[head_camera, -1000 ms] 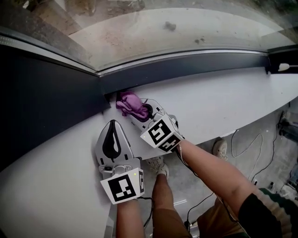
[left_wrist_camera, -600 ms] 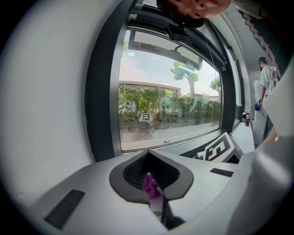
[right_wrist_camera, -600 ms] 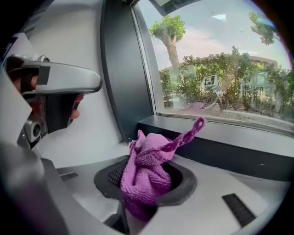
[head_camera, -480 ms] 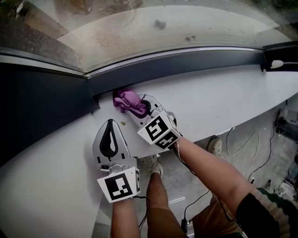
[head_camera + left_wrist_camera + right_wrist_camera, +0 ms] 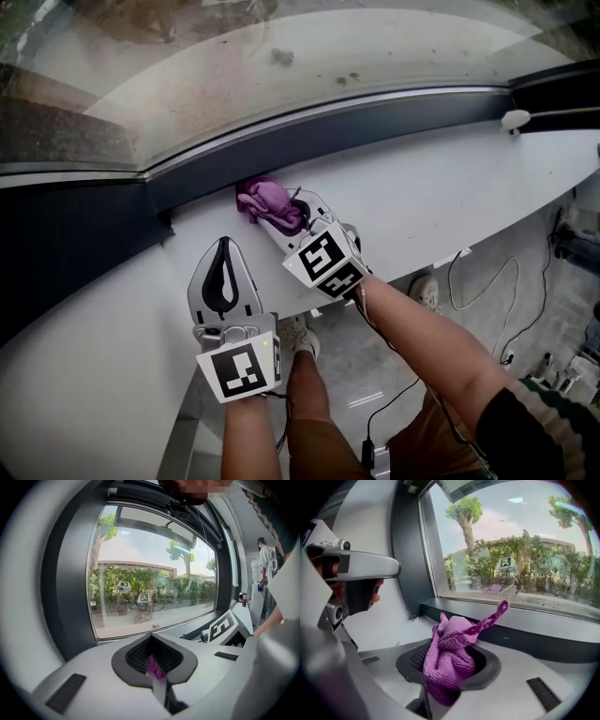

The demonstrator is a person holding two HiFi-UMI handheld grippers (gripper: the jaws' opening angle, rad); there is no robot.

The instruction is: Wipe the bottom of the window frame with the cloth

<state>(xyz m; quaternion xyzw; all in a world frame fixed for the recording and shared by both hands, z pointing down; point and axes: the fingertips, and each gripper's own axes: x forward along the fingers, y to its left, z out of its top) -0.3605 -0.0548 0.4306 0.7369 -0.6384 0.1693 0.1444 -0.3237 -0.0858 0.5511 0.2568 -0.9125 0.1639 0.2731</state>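
A purple cloth is bunched against the dark bottom bar of the window frame, near its left corner. My right gripper is shut on the purple cloth. In the right gripper view the cloth bulges out of the jaws, with one strip sticking up towards the bottom bar. My left gripper lies on the white sill to the left and nearer me, jaws shut. In its own view the left gripper shows only a sliver of purple in the slit.
A small white knob sits on the frame at the far right. Below the sill's front edge are the person's legs, a shoe and cables on the floor. Another person stands far off to the right.
The right gripper has slid the cloth to the right along the bottom bar, away from the left corner. The left gripper has stayed about where it was.
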